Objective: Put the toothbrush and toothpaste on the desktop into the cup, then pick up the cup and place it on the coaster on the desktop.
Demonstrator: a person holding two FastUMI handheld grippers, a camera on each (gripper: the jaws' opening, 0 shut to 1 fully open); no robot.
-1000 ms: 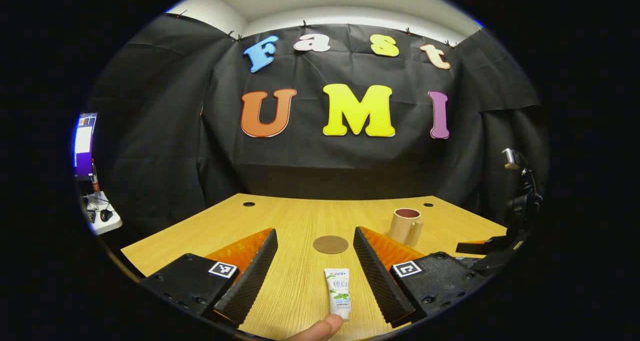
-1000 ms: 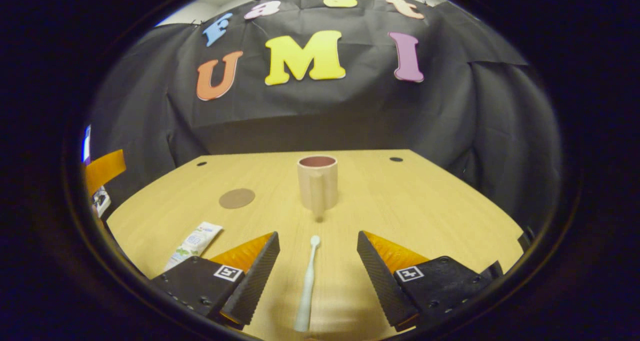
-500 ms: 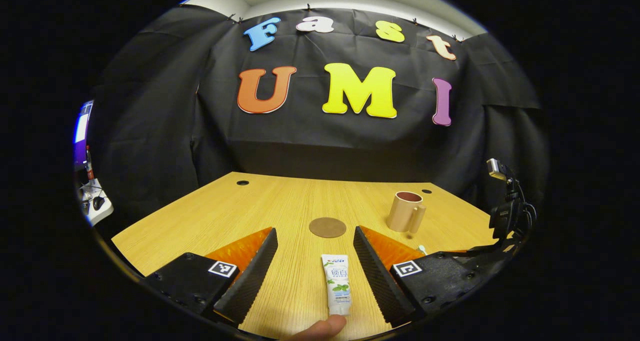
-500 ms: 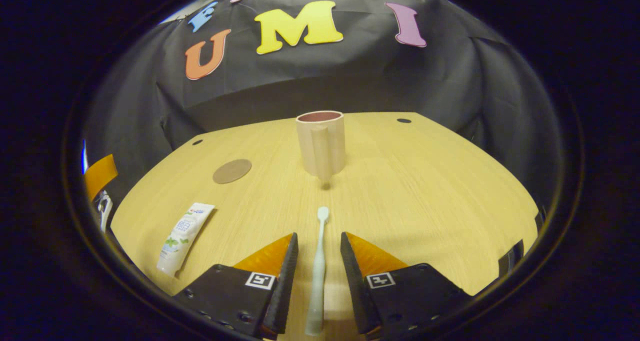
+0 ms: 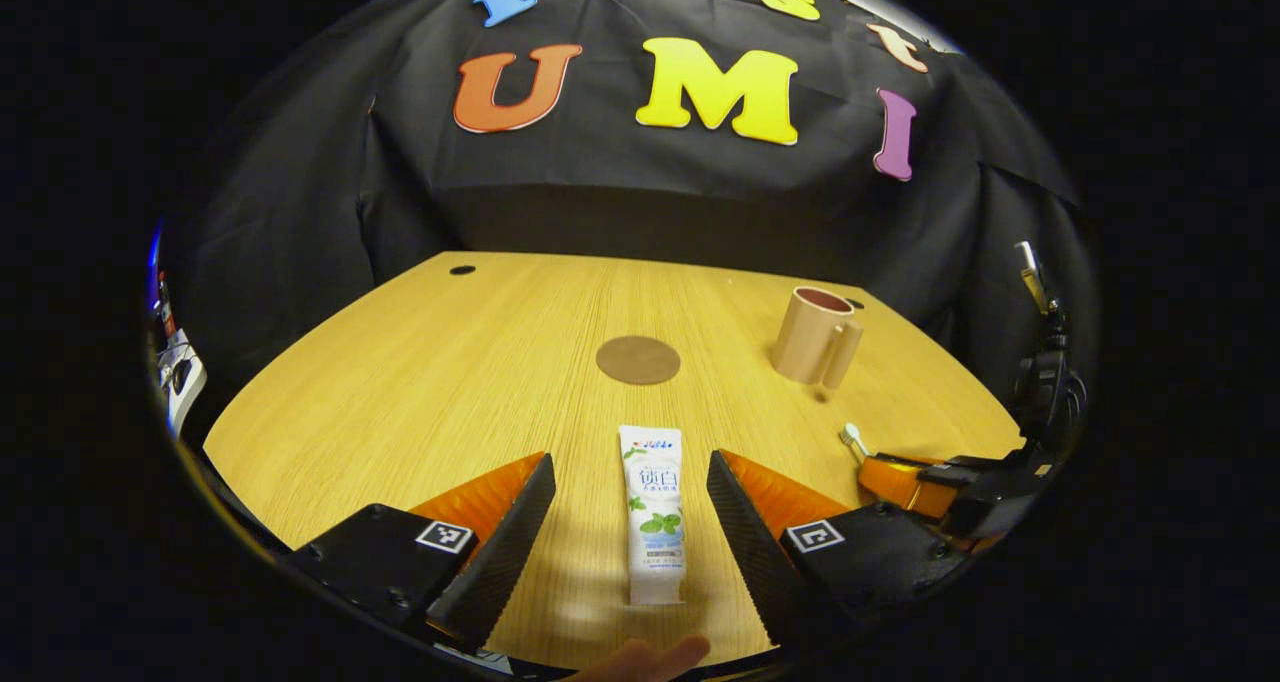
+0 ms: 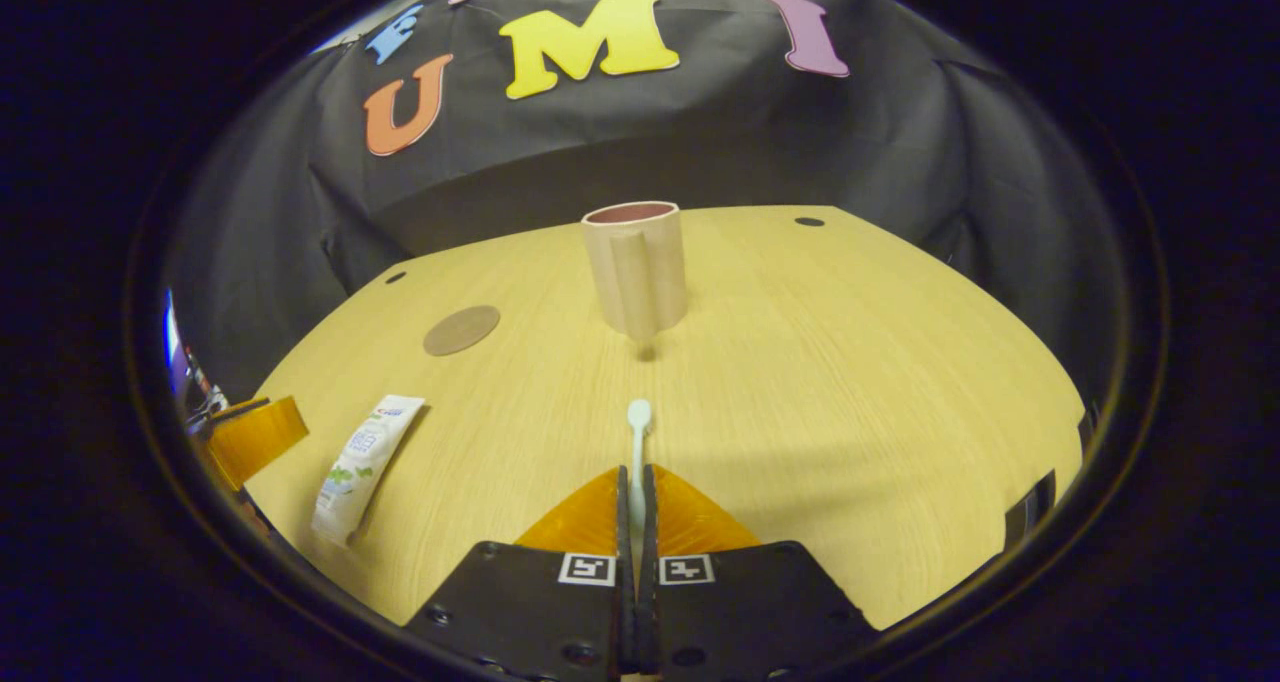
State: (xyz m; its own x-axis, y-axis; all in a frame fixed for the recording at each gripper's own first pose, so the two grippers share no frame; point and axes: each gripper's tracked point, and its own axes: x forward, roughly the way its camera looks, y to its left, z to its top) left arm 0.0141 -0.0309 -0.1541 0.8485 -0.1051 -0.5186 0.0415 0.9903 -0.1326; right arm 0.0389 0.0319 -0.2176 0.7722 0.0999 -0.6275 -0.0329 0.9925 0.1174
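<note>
left gripper (image 5: 630, 502): i have its jaws wide apart, one finger on each side of the paste, neither one touching it.
paste (image 5: 652, 512): lies flat on the desk (image 5: 420, 382), cap end toward me, between my left fingers; a fingertip (image 5: 650, 654) shows just below it.
coaster (image 5: 638, 359): flat on the desk beyond the paste, bare.
cup (image 5: 815, 335): upright to the right of the coaster, handle toward me, apart from the coaster.
right gripper (image 6: 636, 507): i have the jaws closed tight on the brush handle.
brush (image 6: 637, 442): held in my right fingers, head (image 6: 639, 414) pointing at the cup, low over the desk; i cannot tell if it touches the wood.
</note>
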